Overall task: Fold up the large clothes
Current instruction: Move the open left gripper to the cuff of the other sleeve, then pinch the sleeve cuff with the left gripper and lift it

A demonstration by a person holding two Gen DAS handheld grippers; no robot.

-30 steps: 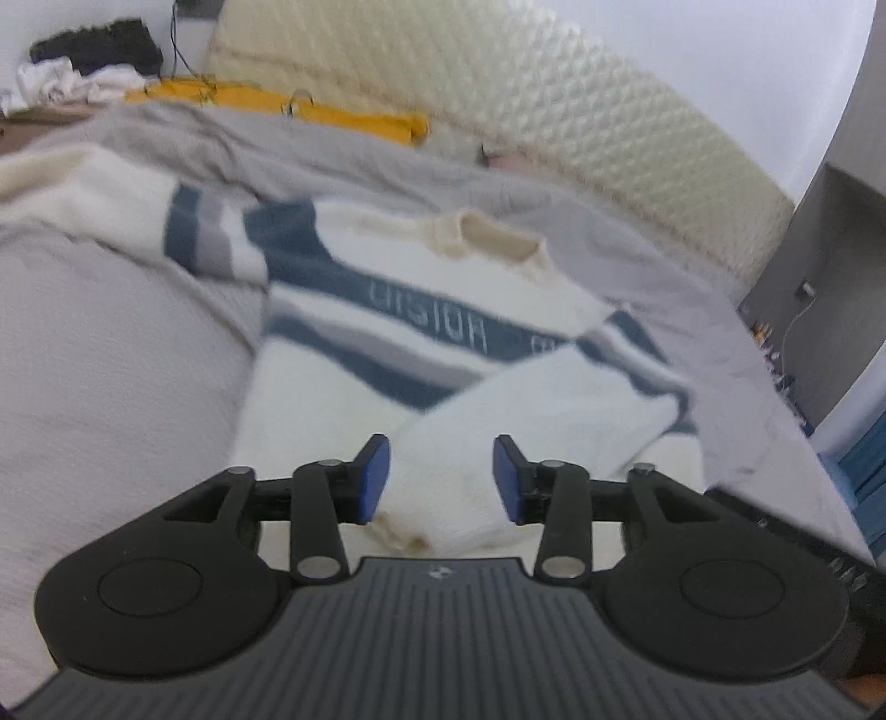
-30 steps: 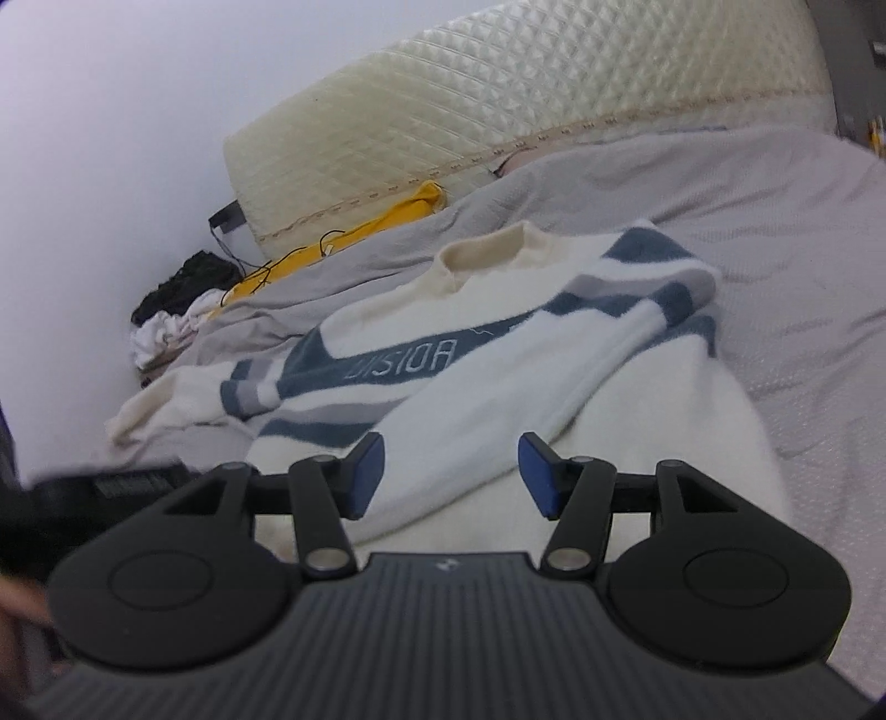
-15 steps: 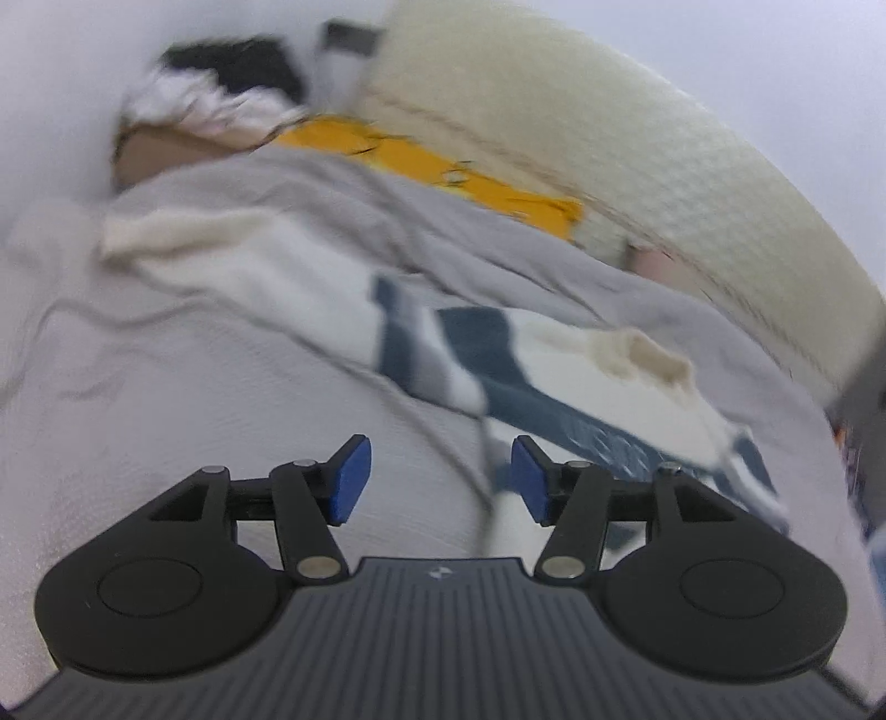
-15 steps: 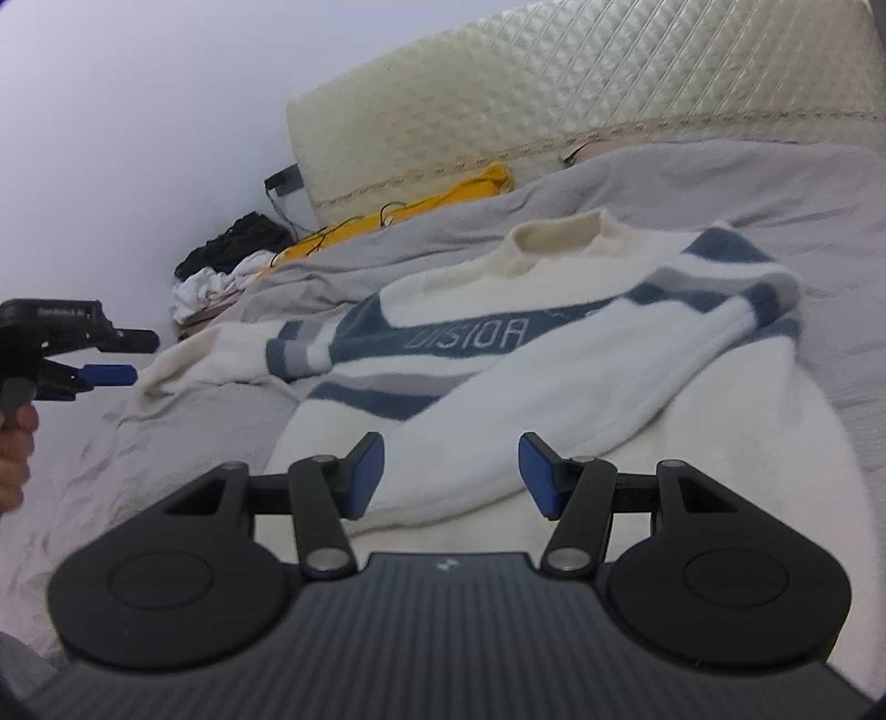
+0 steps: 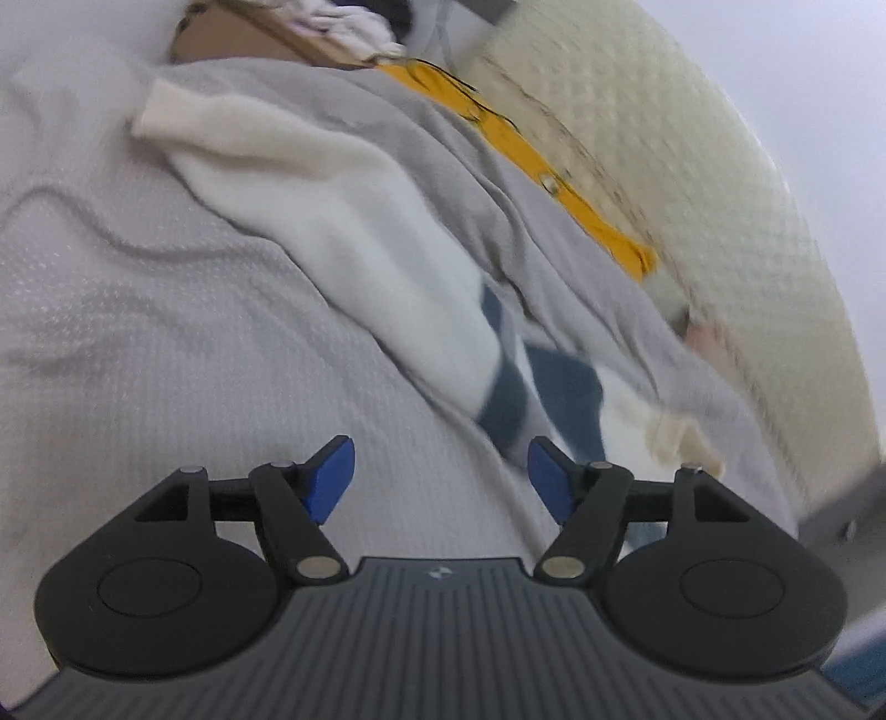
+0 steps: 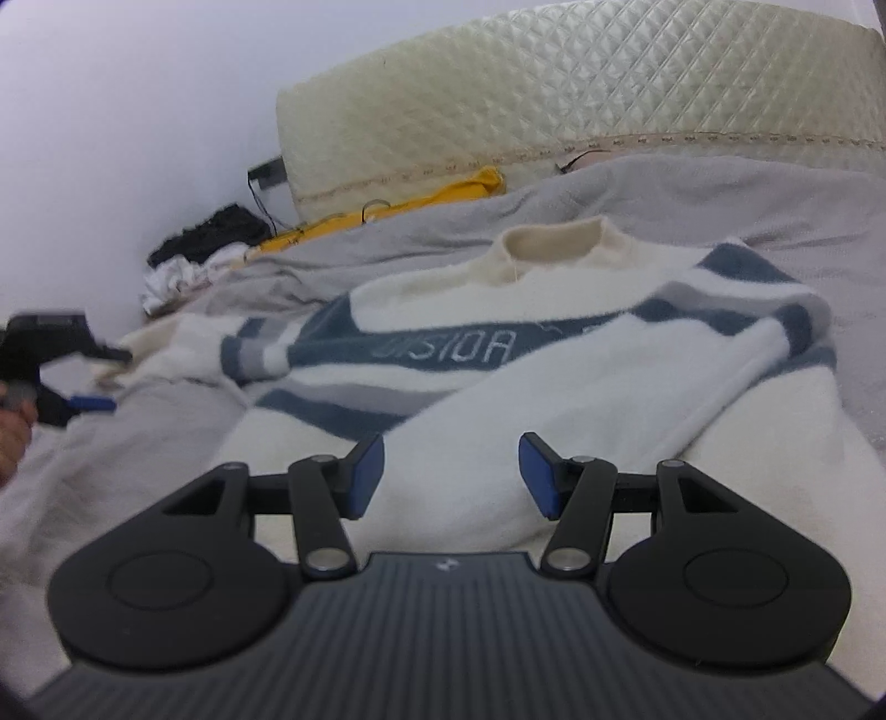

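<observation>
A cream sweater [image 6: 554,387] with blue and grey stripes lies face up on the grey bedspread [image 6: 775,221]. One sleeve is folded across its front. The other sleeve [image 5: 343,221] stretches out flat, its cuff at the far upper left of the left wrist view. My left gripper [image 5: 440,479] hovers over bare bedspread just short of that sleeve; its jaws are opening and nothing is between them. In the right wrist view the left gripper [image 6: 102,376] shows at the far left, held by a hand [image 6: 11,437]. My right gripper [image 6: 451,476] stands open above the sweater's lower hem, gripping nothing.
A quilted cream headboard [image 6: 554,99] runs along the back. A yellow cloth [image 6: 387,207] lies at its foot. A heap of black and white clothes [image 6: 205,249] sits at the back left, near a brown box [image 5: 221,44]. Grey furniture [image 5: 853,509] stands at the right edge.
My left gripper swung left from over the sweater's body to beside the outstretched sleeve, and its jaws widened. The right gripper shifted a little lower and rolled slightly; its jaws kept the same gap.
</observation>
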